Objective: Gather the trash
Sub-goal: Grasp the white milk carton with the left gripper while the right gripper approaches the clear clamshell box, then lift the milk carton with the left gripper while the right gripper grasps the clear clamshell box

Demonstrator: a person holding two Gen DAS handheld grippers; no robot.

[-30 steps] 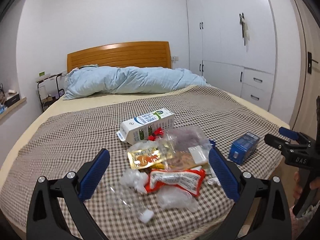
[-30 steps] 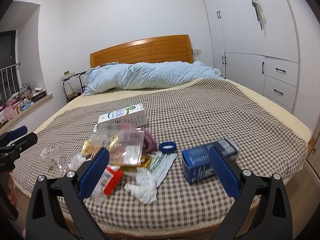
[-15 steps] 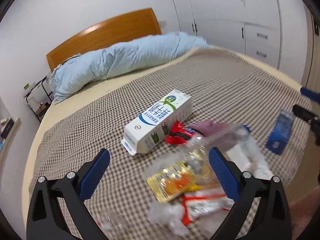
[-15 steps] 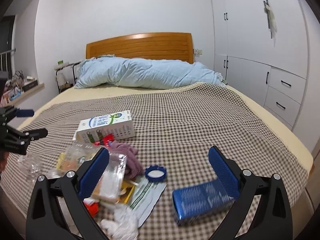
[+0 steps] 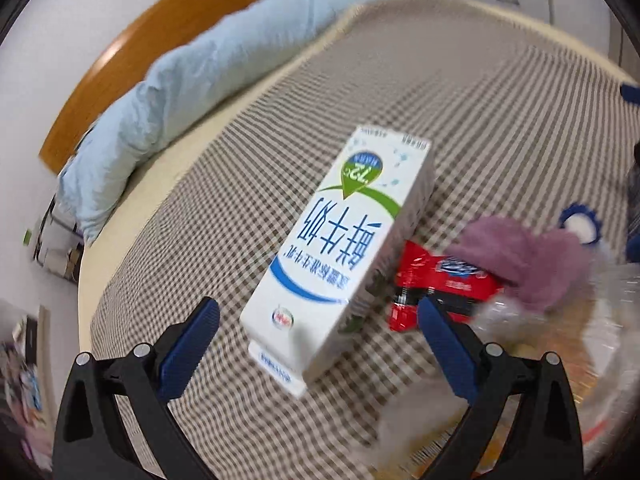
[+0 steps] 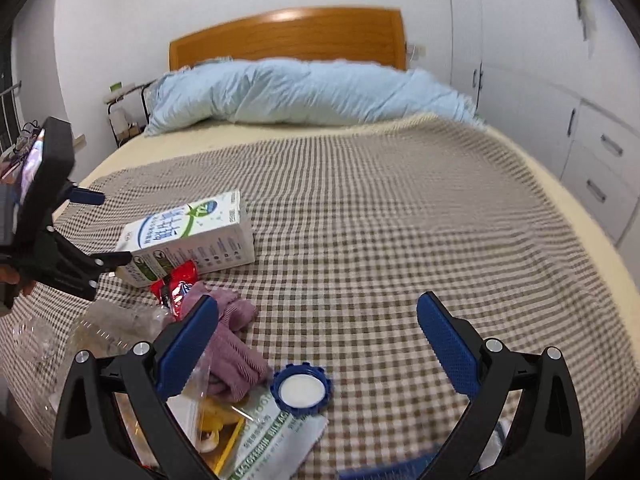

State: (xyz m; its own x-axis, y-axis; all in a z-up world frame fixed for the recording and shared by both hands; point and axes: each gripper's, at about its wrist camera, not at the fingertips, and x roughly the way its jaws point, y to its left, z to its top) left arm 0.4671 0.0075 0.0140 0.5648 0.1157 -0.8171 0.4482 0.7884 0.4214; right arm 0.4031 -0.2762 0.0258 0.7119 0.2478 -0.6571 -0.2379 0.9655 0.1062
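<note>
Currently, the left gripper (image 5: 318, 342) is spread wide, its blue pads on either side of the near end of the white milk carton (image 5: 340, 256), with no visible contact. The carton lies on its side on the checked bedspread (image 5: 500, 120). Touching its right flank is a red snack wrapper (image 5: 436, 292), partly overlapped by a purple cloth (image 5: 524, 256). Clear plastic packaging (image 5: 560, 320) beyond it is blurred.

The right gripper (image 6: 318, 338) is likewise spread wide and holds nothing. Below it lie a blue bottle cap (image 6: 302, 390), touching a green-printed white wrapper (image 6: 276, 440), and a clear bag (image 6: 200, 392). A light blue duvet (image 6: 304, 96) lies against the wooden headboard (image 6: 288, 36).
</note>
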